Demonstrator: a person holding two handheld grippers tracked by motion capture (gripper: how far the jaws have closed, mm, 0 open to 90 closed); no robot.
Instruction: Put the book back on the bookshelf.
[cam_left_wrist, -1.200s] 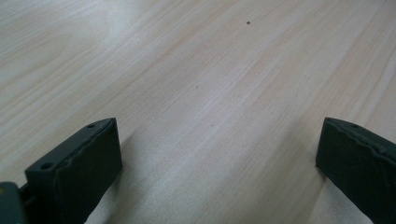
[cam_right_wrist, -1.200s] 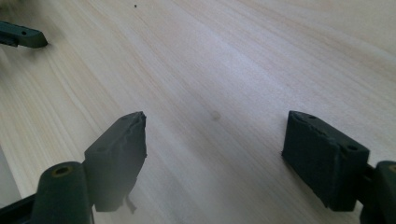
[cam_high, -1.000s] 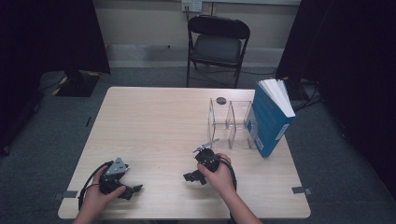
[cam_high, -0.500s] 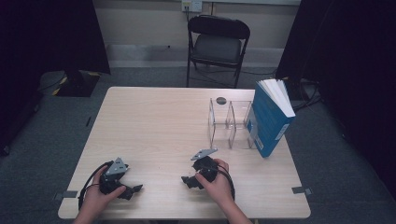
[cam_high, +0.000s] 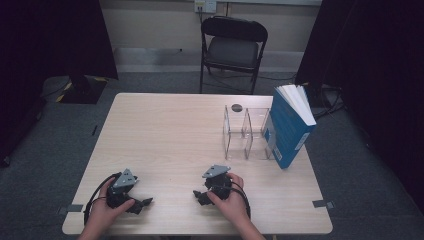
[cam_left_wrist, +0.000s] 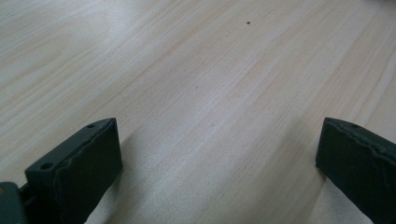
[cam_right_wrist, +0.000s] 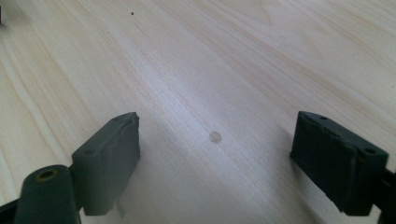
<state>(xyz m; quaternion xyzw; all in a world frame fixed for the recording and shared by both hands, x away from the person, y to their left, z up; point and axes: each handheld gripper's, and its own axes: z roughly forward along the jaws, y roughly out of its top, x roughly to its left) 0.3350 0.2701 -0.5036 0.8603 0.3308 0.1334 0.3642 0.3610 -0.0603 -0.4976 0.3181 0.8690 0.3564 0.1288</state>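
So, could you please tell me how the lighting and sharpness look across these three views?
High view: the table is evenly lit, the room around it falls to near black, and the picture is a little soft. Left gripper view: the wood grain is sharp farther off, the near black pads slightly soft with a faint shadow beside them. Right gripper view: a pale sheen runs down the wood.

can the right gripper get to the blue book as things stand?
Probably yes. The right gripper rests open and empty near the table's front edge; the blue book stands at the far right, leaning on the clear acrylic holder. Bare tabletop lies between, and the book's near and right sides look unobstructed.
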